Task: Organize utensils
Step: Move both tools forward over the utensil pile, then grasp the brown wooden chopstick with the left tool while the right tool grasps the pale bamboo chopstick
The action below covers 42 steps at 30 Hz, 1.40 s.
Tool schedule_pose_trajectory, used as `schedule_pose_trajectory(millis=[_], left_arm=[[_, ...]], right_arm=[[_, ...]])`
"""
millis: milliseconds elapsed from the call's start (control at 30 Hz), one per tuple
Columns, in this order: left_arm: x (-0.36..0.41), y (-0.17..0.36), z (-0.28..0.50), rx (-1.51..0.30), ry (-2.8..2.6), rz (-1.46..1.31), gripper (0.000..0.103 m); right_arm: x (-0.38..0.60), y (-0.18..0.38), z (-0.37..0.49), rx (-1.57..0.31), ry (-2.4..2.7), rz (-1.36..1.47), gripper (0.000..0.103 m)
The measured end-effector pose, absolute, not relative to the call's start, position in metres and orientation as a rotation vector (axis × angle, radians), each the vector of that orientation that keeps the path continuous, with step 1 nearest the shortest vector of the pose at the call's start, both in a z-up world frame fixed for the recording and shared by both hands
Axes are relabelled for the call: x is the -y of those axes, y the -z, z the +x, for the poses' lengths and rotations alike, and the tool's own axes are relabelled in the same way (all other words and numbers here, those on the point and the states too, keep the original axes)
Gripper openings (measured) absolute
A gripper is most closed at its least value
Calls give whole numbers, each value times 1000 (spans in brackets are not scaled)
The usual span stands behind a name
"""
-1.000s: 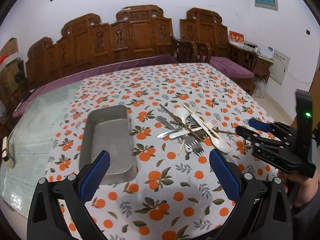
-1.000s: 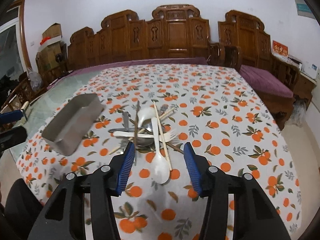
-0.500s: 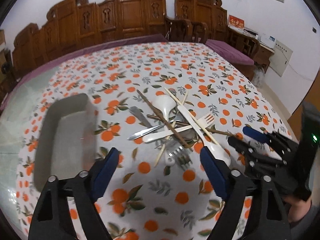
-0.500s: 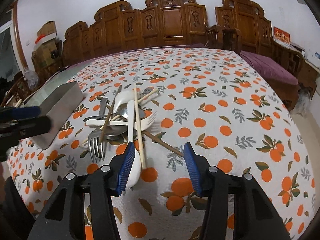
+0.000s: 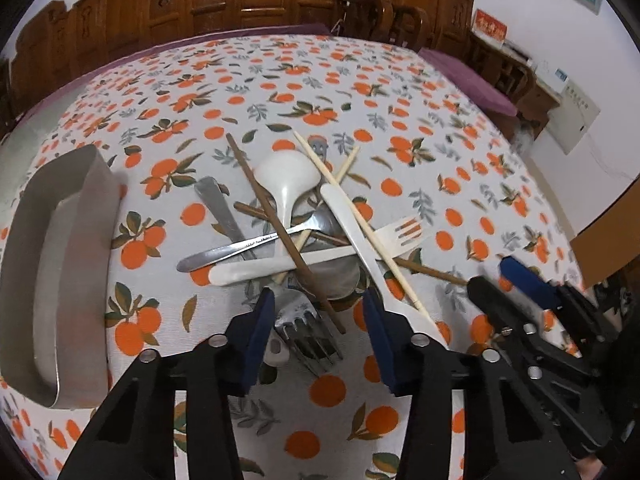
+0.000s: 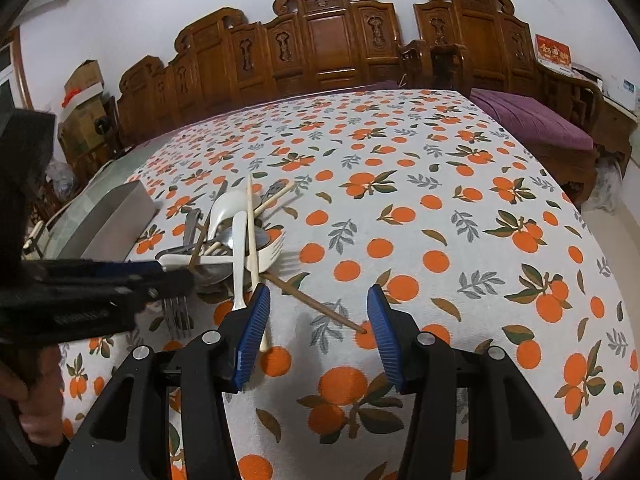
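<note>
A pile of utensils (image 5: 304, 236) lies crossed on the orange-print tablecloth: a white ladle spoon (image 5: 288, 176), a white plastic fork (image 5: 404, 232), a metal spoon, brown and pale chopsticks, and a metal fork (image 5: 308, 328) nearest me. My left gripper (image 5: 318, 320) hangs over that metal fork's head. Its jaws are closing, with the fork and a brown chopstick tip between them, and the pads are not pressing. My right gripper (image 6: 318, 316) stands open at the pile's right edge, with a brown chopstick end (image 6: 340, 316) between its fingers. A metal tray (image 5: 100, 208) sits left of the pile.
Carved wooden chairs (image 6: 328, 48) line the far side of the table, with a purple cushion (image 6: 532, 120) at the right. The tablecloth (image 6: 460, 240) drops off at the right edge. A hand (image 6: 36, 412) holds the left gripper (image 6: 160, 276) at the lower left.
My left gripper came down and in toward the pile, and its jaws narrowed around the metal fork's head. My right gripper sank a little toward the table beside the pile, its gap unchanged.
</note>
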<state>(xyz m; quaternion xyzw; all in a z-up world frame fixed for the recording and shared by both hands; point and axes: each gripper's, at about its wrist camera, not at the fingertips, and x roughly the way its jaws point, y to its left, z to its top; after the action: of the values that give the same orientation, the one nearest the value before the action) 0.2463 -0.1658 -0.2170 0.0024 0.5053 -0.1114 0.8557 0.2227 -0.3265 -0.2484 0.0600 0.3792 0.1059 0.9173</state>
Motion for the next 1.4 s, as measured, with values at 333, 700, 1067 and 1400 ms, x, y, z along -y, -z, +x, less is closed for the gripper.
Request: schedule_pose_trajectory(millis=[333,700,1067,1400], left_arm=[[160,218,243,-1067,203,56,7],[134,205,214,-1026,225,26,3],[111,189,192,-972,239,3,3],[107,177,179,-931,248,19,3]], right_arm=[[323,248,222,-776,-226,119,53],[313,251,221,-785,-292,111,45],[305,259,237,-848,-361,116,26],[278,266,249,-928,-372,18,15]])
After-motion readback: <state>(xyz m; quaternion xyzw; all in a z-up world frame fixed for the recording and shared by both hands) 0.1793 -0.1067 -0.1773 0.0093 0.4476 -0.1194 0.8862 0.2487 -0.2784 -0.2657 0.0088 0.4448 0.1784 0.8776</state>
